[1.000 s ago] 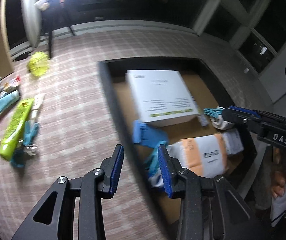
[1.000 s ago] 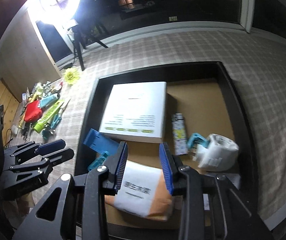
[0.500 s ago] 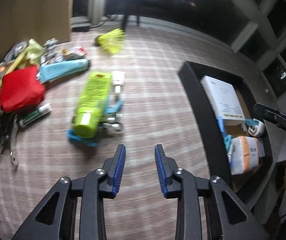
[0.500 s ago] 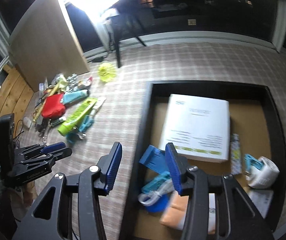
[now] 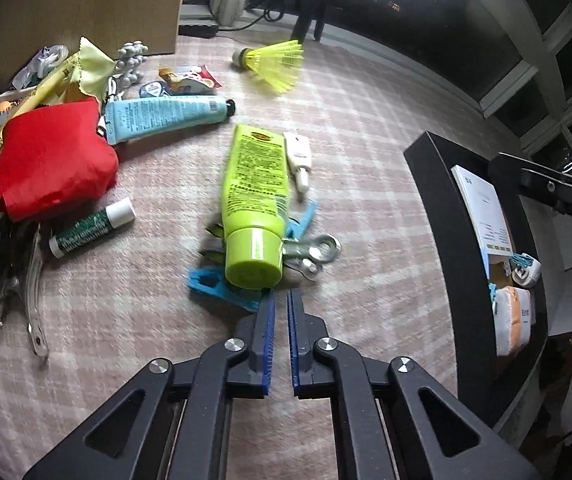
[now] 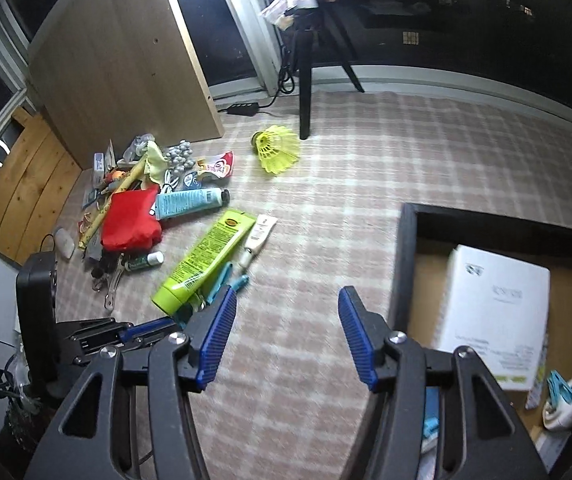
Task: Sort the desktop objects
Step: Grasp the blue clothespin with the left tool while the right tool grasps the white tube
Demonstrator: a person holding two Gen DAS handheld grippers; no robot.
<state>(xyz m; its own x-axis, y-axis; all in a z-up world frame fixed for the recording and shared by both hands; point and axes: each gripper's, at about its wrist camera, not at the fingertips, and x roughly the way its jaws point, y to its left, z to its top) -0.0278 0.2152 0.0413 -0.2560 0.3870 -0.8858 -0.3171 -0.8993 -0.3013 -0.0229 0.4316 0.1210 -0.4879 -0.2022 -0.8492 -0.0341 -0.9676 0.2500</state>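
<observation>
Left tongs [image 5: 278,300] are pinched nearly shut with nothing in them, tips right by the cap of the green tube [image 5: 257,196], over a blue clip [image 5: 218,286]. Right tongs [image 6: 286,320] are spreading wider, empty, over bare plaid cloth [image 6: 365,168]. Just right of them sits the black tray [image 6: 403,264]. I'd guess that tube's light but squishy and slick, so grab the hard cap end, not the soft body. Further out: a red pouch [image 5: 52,166] and a yellow shuttlecock [image 5: 274,62].
</observation>
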